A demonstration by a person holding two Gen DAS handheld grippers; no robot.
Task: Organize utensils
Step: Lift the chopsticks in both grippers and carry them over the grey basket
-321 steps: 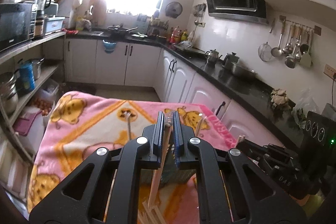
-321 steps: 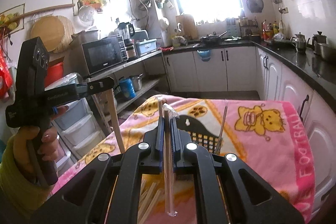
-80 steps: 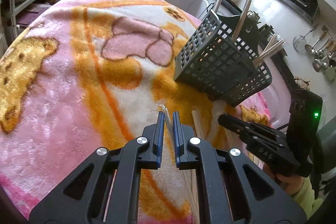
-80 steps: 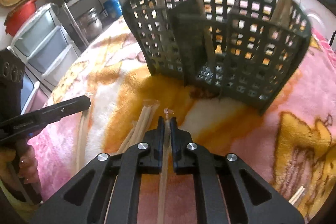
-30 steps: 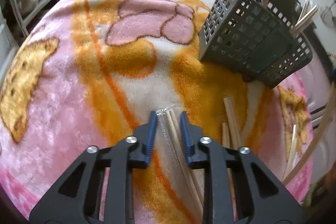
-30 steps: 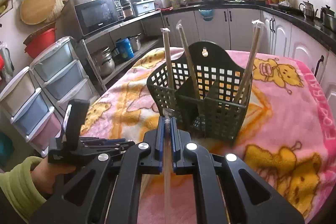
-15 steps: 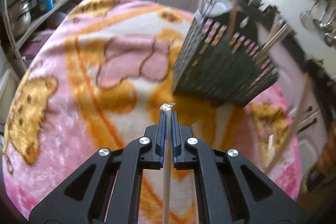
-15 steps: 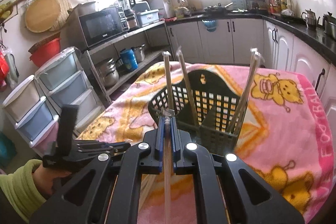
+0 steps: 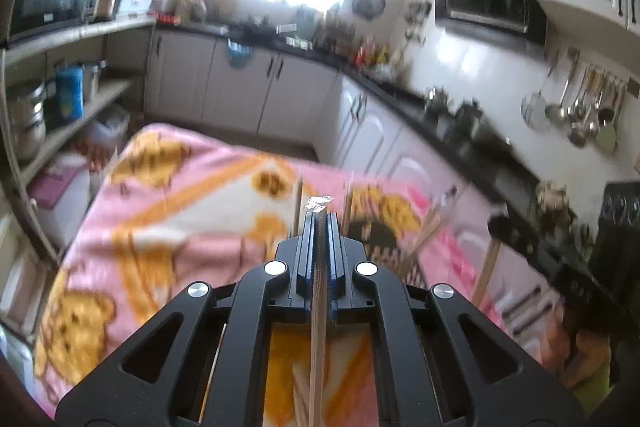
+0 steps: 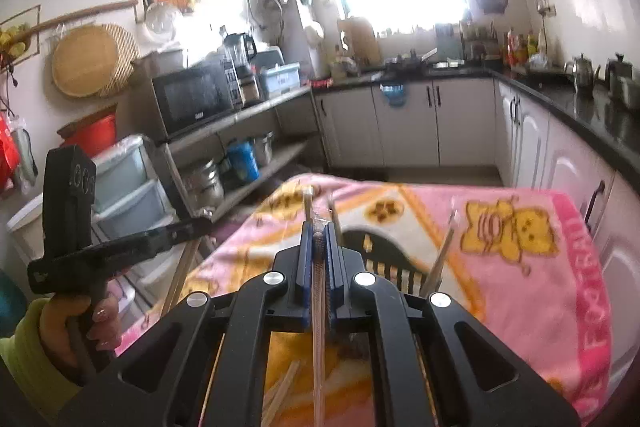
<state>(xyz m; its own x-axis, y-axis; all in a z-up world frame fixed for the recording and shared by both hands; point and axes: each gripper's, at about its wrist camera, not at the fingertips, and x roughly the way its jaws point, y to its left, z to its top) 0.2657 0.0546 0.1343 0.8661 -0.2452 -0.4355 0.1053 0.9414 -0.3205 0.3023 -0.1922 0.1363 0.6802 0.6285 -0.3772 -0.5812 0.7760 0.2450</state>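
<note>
We've got both tools clamped on wrapped chopsticks, left tool [image 9: 319, 217] and right tool [image 10: 319, 227], above the basket [image 10: 380, 247]; long dangling ends probably snag its rim on insertion.

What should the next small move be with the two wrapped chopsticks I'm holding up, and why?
Probably carry them forward over the dark basket and lower the tips in. Both the left gripper and the right gripper are shut on wrapped chopsticks, held above the pink blanket. The basket stands just ahead with other chopsticks already upright in it.
</note>
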